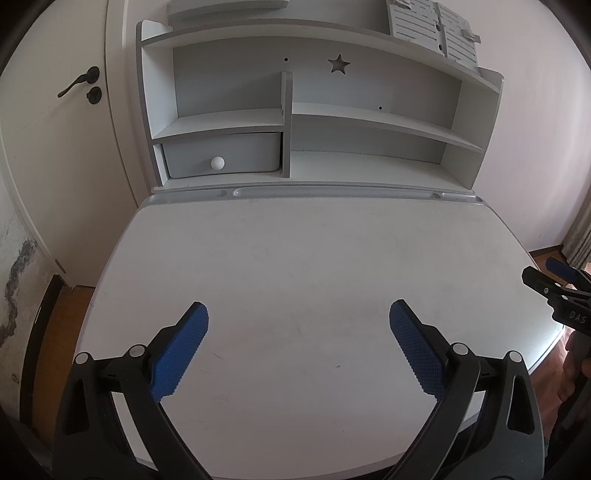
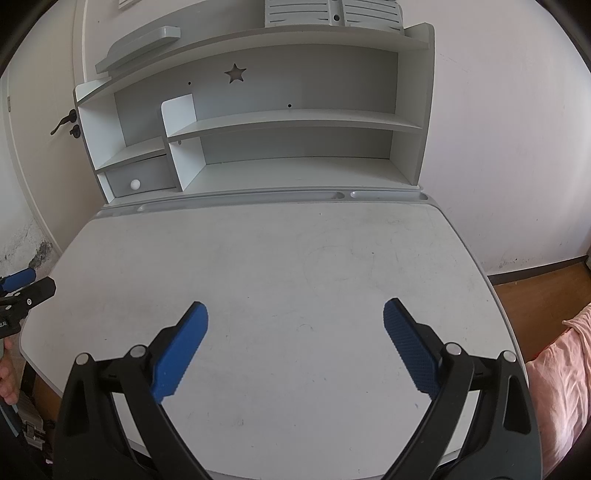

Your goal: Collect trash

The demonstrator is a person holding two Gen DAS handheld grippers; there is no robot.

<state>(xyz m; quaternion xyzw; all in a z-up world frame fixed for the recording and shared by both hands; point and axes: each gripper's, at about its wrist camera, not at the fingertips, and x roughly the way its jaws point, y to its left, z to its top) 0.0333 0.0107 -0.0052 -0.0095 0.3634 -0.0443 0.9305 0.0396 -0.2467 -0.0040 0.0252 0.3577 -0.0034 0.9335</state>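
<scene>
A pale grey, rounded-corner desk top (image 1: 295,266) fills the middle of the room, its surface scuffed with faint pen marks and scratches. Along its far edge, at twelve o'clock, runs a grey moulded pen groove (image 1: 332,192). Behind that stands a white and grey shelf hutch (image 2: 295,122) with a star cut-out (image 2: 235,72) in its back panel. At ten o'clock in the hutch sits a grey drawer with a round white knob (image 1: 217,163). On top of the hutch, at one o'clock, rests a grey slatted panel (image 1: 432,26).
</scene>
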